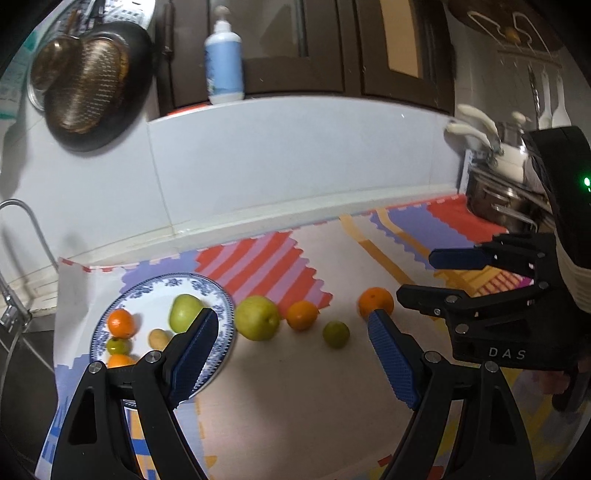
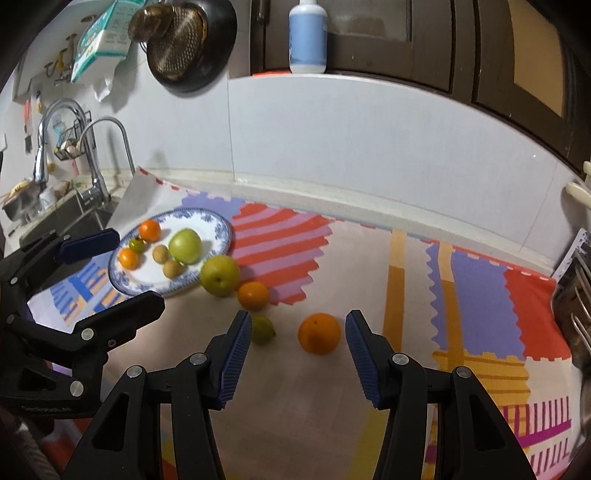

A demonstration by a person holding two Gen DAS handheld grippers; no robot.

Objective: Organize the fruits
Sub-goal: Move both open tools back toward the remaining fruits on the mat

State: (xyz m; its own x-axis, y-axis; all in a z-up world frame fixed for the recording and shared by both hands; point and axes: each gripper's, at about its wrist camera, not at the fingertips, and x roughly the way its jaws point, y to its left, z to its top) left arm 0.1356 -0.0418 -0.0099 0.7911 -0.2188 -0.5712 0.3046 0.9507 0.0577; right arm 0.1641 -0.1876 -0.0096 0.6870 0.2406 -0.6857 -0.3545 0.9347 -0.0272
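Observation:
A blue-patterned plate (image 1: 110, 314) (image 2: 218, 225) at the left holds a green apple (image 1: 183, 312) (image 2: 185, 245), oranges, a small green fruit and brown fruits. On the mat beside it lie a second green apple (image 1: 257, 317) (image 2: 219, 276), a small orange (image 1: 302, 314) (image 2: 253, 294), a small green fruit (image 1: 335, 334) (image 2: 263, 329) and a larger orange (image 1: 376, 302) (image 2: 319, 333). My left gripper (image 1: 291, 354) (image 2: 122, 266) is open and empty above the mat. My right gripper (image 2: 295, 354) (image 1: 417, 273) is open, its fingers on either side of the larger orange, short of it.
A sink and faucets (image 2: 92, 147) are at the left. A pan (image 2: 192, 40) hangs on the tiled wall. A soap bottle (image 2: 307, 35) stands on the ledge. A rack with metal pots (image 1: 506, 199) is at the right. The colourful mat (image 2: 369, 277) covers the counter.

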